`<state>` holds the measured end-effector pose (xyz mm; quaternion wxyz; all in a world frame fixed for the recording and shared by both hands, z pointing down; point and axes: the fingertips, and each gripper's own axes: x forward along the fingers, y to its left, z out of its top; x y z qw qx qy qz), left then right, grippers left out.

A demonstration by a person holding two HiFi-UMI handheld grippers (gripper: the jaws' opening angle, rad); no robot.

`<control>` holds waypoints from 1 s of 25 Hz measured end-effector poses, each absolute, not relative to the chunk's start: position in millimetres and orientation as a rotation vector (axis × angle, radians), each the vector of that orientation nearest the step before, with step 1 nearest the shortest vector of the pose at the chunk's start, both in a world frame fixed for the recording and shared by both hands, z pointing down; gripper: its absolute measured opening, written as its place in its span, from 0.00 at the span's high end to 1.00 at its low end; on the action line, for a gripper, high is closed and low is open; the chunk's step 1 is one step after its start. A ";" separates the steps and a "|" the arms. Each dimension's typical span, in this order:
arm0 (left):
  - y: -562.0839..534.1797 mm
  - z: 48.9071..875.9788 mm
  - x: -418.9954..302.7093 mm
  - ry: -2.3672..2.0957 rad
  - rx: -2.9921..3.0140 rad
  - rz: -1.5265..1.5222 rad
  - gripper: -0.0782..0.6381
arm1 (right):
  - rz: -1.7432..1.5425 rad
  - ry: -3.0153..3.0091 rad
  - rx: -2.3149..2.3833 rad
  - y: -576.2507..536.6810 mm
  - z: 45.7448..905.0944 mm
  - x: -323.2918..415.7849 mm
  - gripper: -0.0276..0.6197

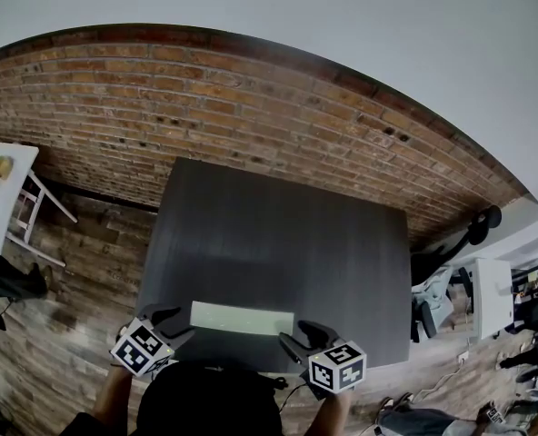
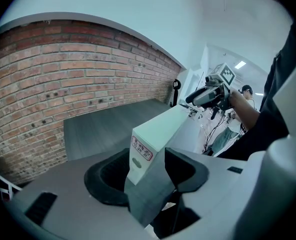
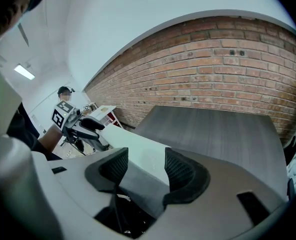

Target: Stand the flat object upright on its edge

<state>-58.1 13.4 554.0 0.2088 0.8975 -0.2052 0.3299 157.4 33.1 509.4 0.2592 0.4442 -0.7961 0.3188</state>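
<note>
A long pale green box (image 1: 242, 318) sits near the front edge of the dark grey table (image 1: 278, 234), with a gripper at each end. My left gripper (image 1: 182, 325) has the box's left end (image 2: 158, 129) between its jaws. That end face carries a small red-framed label (image 2: 142, 148), looks taller than wide, and fills the gap between the pads. My right gripper (image 1: 293, 336) straddles the right end (image 3: 138, 149), which fills its jaw gap too. I cannot tell whether the box rests on the table or hangs just above it.
A brick wall (image 1: 251, 98) runs behind the table. A white stool (image 1: 1, 184) stands on the wooden floor at the left. A white desk (image 1: 492, 293) and cluttered gear stand at the right. The table's far half (image 2: 113, 121) holds nothing.
</note>
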 end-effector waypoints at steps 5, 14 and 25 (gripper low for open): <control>18.6 547.6 -59.3 -0.572 2.504 0.898 0.60 | 0.834 -2.192 1.191 34.2 497.6 150.2 0.59; 14.1 520.6 -70.9 -0.705 2.566 0.768 0.60 | 0.524 -2.274 1.359 26.5 463.6 133.4 0.72; -8.7 444.5 -69.9 -1.071 2.721 0.144 0.82 | 0.343 -2.474 1.710 32.0 444.2 87.9 0.91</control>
